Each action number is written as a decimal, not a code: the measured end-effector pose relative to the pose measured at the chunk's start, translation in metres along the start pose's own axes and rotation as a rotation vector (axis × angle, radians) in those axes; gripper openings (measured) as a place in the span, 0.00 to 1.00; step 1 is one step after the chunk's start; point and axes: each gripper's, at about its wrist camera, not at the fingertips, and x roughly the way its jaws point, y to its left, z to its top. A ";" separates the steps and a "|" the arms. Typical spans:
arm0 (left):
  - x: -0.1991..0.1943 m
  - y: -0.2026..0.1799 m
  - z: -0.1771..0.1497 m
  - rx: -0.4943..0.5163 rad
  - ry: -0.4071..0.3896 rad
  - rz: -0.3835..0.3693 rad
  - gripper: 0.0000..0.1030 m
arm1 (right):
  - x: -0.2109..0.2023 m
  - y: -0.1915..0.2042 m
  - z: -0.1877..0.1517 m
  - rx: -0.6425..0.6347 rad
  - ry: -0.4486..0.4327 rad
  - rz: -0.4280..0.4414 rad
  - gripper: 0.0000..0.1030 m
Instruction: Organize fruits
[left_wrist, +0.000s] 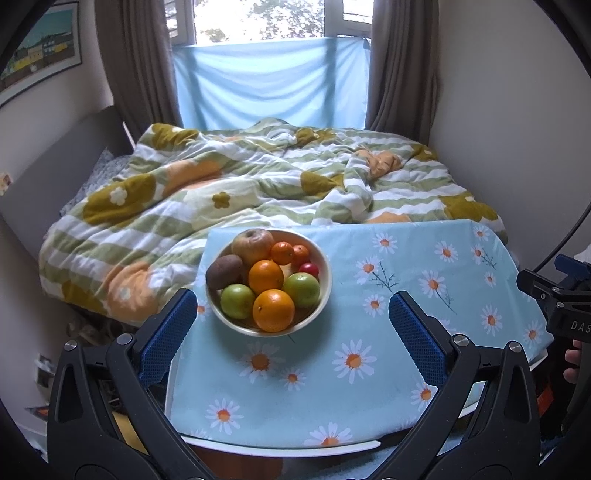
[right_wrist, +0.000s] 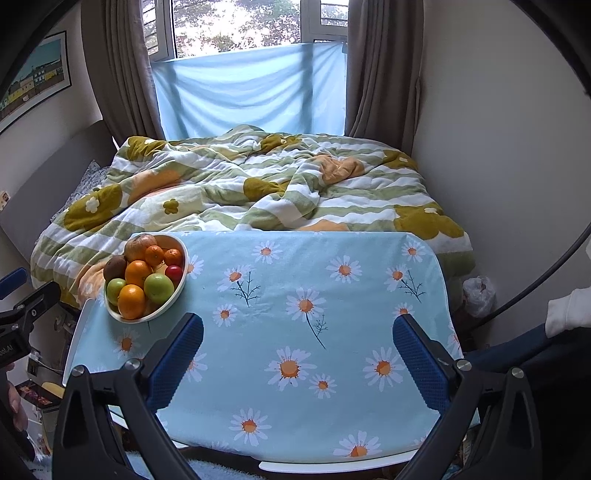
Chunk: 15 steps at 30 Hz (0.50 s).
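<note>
A cream bowl (left_wrist: 325, 291) full of fruit stands on the far left part of a table with a blue daisy cloth (left_wrist: 406, 280). It holds oranges (left_wrist: 273, 310), green apples (left_wrist: 301, 289), a brown kiwi (left_wrist: 224, 271), a yellow-red apple (left_wrist: 253, 245), small mandarins (left_wrist: 282, 253) and a small red fruit (left_wrist: 308, 269). My left gripper (left_wrist: 293, 312) is open and empty, just in front of the bowl. My right gripper (right_wrist: 298, 338) is open and empty over the table's middle; the bowl (right_wrist: 183, 280) lies to its far left.
A bed with a rumpled green, white and orange duvet (right_wrist: 258, 184) lies right behind the table. Walls close in on both sides. A window with a blue cloth (right_wrist: 251, 92) is at the back. The other gripper's body shows at each view's edge (left_wrist: 565, 302).
</note>
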 end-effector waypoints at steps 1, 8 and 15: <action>0.000 0.000 0.000 0.001 -0.002 -0.001 1.00 | 0.000 0.001 0.000 0.001 -0.001 -0.003 0.99; 0.001 0.002 0.002 0.003 -0.016 -0.004 1.00 | 0.002 0.001 0.006 0.014 -0.007 -0.013 0.99; 0.002 0.004 0.006 0.004 -0.025 -0.003 1.00 | 0.004 0.001 0.009 0.022 -0.013 -0.020 0.99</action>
